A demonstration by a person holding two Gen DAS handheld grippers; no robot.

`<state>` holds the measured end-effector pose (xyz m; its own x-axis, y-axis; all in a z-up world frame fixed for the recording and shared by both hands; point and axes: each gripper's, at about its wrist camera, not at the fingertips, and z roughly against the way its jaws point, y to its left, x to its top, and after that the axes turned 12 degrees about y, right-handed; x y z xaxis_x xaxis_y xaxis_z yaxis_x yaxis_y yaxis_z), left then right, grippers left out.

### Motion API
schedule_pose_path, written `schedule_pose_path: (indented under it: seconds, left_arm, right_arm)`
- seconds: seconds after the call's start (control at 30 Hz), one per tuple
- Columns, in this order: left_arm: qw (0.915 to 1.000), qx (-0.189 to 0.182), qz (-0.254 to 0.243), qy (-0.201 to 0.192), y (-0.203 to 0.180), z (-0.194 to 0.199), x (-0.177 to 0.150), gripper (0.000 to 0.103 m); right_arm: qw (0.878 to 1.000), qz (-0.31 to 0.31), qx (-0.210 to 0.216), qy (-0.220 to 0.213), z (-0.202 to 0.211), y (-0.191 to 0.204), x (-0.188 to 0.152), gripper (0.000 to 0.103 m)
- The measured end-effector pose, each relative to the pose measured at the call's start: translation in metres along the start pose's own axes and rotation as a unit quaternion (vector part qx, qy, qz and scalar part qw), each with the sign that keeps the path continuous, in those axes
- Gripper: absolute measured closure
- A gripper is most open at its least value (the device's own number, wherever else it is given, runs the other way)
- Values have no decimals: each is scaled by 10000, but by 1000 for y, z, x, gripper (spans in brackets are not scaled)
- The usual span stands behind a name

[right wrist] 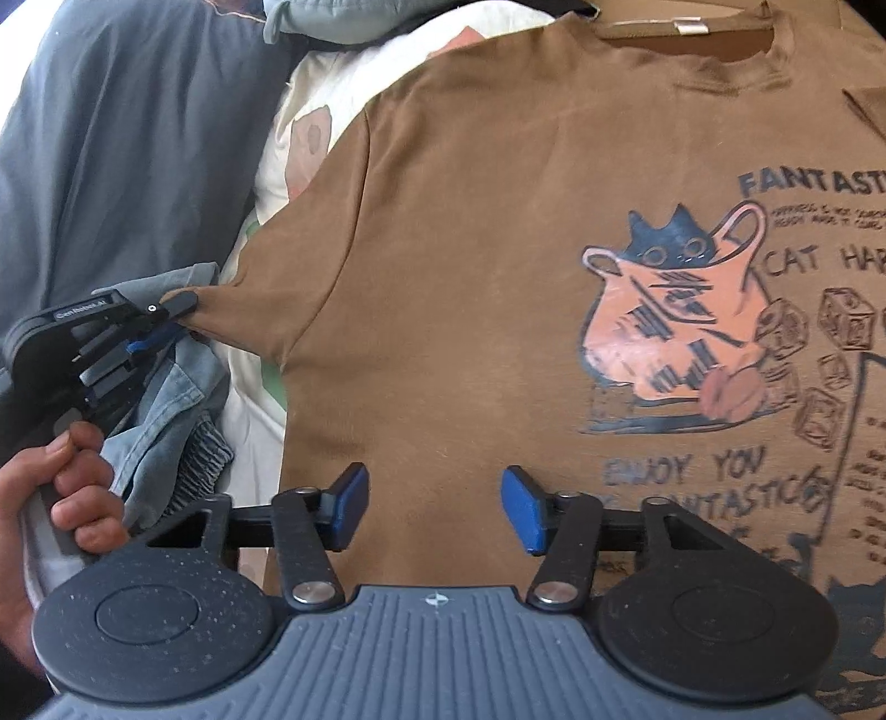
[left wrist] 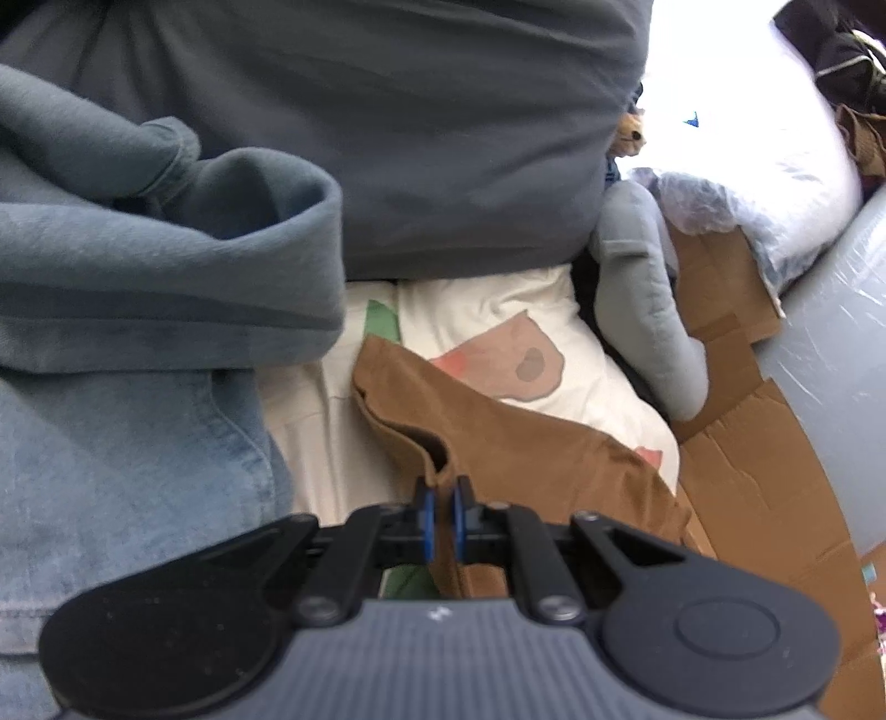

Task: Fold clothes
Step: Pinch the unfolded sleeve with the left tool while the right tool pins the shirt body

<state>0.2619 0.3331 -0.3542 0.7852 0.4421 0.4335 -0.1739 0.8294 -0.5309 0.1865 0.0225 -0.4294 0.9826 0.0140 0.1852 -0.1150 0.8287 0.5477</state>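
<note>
One brown cotton T-shirt with a cat print [right wrist: 470, 249], one blue denim garment [left wrist: 111, 471], one grey-blue hooded sweatshirt [left wrist: 166, 266], one flattened cardboard sheet [left wrist: 764, 471], two black tools: left [left wrist: 442, 509], right [right wrist: 434, 507].

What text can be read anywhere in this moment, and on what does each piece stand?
"FANTASTI", cut off by the frame: brown T-shirt print.
"CAT HA", cut off: same print.
"ENJOY YOU": same print, lower.
"GenRobot.AI", faint: body of the left tongs.
Fine print lines and neck label: too small or blurred.
</note>
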Motion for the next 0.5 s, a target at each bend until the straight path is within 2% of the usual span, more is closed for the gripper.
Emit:
schedule_pose_path:
  seconds: [0.23, 0.3, 0.4, 0.5]
  left_arm:
    - [10000, 9, -12, 82, 5, 5, -2, 96]
    - [9999, 57, -72, 129, 6, 4, -3, 96]
    - [9997, 144, -70, 205, 6, 3, -2, 96]
    - [9995, 156, -128, 227, 4, 2, 1, 96]
  right_arm:
    - [9997, 90, 226, -26, -18, -1, 5, 57]
    - [9992, 31, 383, -81, -22, -1, 10, 59]
    - [9981, -34, 601, -138, -30, 0, 17, 69]
    - [9958, -165, 878, -182, -42, 2, 25, 70]
